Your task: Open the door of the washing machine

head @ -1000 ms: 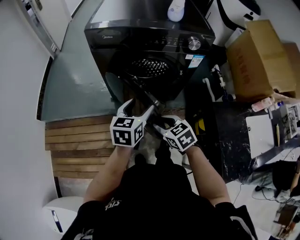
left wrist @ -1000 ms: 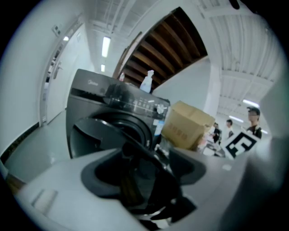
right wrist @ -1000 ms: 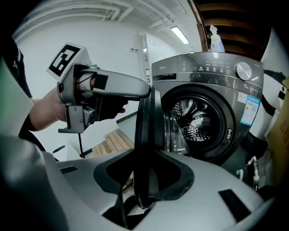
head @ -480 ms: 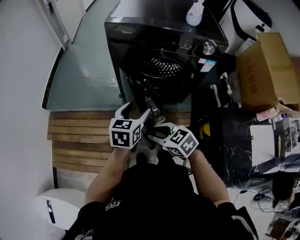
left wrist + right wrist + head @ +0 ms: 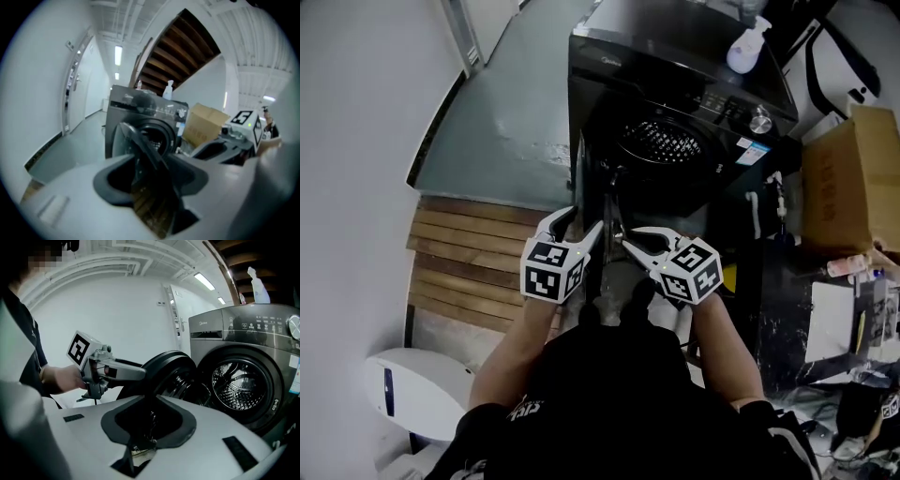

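Observation:
The dark washing machine (image 5: pixel 694 84) stands with its round door (image 5: pixel 607 202) swung out toward me, so the steel drum (image 5: pixel 661 141) shows. My left gripper (image 5: pixel 577 223) is at the door's free edge and its jaws have just been closing. The door (image 5: pixel 140 145) runs between its jaws against the right one, with floor showing on the other side, so it is open. My right gripper (image 5: pixel 636 239) hovers just right of the door edge. Its jaws have just been closing to a narrow gap with nothing between them. One left finger (image 5: pixel 126 372) reaches the door rim (image 5: pixel 173 369).
A spray bottle (image 5: pixel 745 47) stands on top of the machine. A cardboard box (image 5: pixel 848 178) and hoses (image 5: pixel 769 202) crowd its right side. Wooden slats (image 5: pixel 469 272) and a white rounded object (image 5: pixel 412 389) lie at the left, by a white wall.
The door has swung further out and now points edge-on at me. Both grippers have moved back with it. Both pairs of jaws stand narrower than before.

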{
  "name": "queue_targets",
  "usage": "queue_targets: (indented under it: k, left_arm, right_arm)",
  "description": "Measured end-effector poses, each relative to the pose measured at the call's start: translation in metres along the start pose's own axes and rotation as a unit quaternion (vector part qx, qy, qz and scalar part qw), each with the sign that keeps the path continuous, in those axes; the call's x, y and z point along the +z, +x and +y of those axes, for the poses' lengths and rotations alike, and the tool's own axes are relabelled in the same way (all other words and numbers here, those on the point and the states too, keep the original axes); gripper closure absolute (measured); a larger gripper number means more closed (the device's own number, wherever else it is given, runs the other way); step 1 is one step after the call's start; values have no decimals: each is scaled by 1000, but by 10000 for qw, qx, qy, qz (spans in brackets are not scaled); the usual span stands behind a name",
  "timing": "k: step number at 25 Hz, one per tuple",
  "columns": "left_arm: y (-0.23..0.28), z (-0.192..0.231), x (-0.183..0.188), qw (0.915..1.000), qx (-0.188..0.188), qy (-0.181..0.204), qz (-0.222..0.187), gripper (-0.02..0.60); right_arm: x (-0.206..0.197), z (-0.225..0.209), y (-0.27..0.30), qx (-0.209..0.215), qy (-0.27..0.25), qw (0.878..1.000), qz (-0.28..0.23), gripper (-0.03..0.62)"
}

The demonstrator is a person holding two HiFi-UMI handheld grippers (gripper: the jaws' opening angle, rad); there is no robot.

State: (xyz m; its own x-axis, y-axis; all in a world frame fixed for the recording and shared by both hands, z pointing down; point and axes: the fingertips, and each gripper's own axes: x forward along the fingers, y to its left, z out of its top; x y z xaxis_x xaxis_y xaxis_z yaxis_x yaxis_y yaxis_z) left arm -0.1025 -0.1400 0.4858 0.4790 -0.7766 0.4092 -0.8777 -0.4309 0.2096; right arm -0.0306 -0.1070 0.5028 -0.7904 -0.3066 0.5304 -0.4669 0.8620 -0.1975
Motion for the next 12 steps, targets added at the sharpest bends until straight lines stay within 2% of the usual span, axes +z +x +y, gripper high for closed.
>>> queue_targets:
  k: [4, 12]
  left_arm:
    - [-15, 18, -1, 9997, 260, -1, -25, 406]
    - [-43, 64, -3, 9954, 906, -251, -201, 448]
  right_arm:
    - [17, 4, 7, 94, -99, 9998, -119, 544]
    - [32, 9, 13, 275, -328, 9990, -141, 548]
